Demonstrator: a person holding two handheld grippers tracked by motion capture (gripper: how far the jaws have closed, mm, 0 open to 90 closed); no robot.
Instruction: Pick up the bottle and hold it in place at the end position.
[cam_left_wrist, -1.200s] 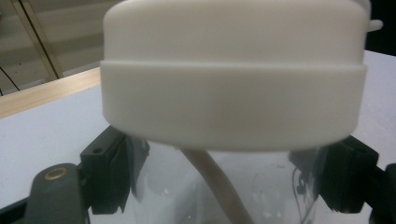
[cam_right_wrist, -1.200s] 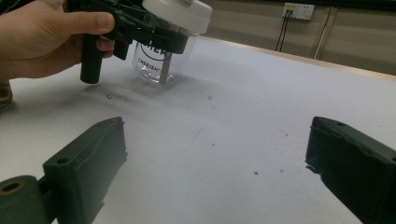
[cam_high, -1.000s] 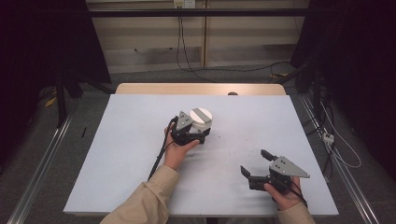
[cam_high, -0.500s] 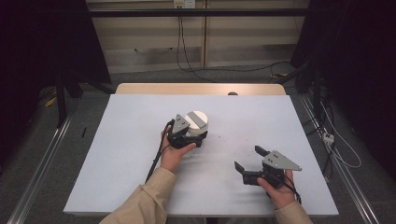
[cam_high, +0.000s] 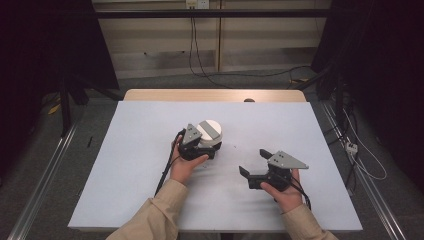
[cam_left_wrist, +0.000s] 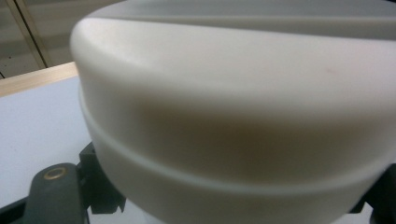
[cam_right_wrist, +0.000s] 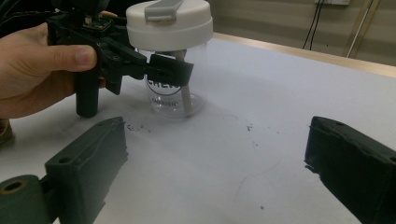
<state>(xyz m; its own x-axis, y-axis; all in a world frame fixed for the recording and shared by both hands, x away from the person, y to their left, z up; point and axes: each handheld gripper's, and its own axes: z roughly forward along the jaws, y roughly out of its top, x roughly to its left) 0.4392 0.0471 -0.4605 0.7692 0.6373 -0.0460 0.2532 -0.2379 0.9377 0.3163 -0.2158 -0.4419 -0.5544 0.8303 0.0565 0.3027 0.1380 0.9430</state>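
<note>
High view: clear jar (cam_high: 209, 140) with white lid (cam_high: 210, 130) stood mid-tabletop (cam_high: 125, 165), clamped by left tongs (cam_high: 202, 150); left gripper view: lid seen close; right gripper view: right tongs (cam_right_wrist: 210, 163) spread, empty; jar judged light, rigid, slippery; best gripped below lid

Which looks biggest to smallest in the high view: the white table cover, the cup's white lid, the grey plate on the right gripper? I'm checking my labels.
1. White table cover, by far the largest.
2. and 3. White lid of the clear cup and grey plate look about alike; too close to rank.
</note>
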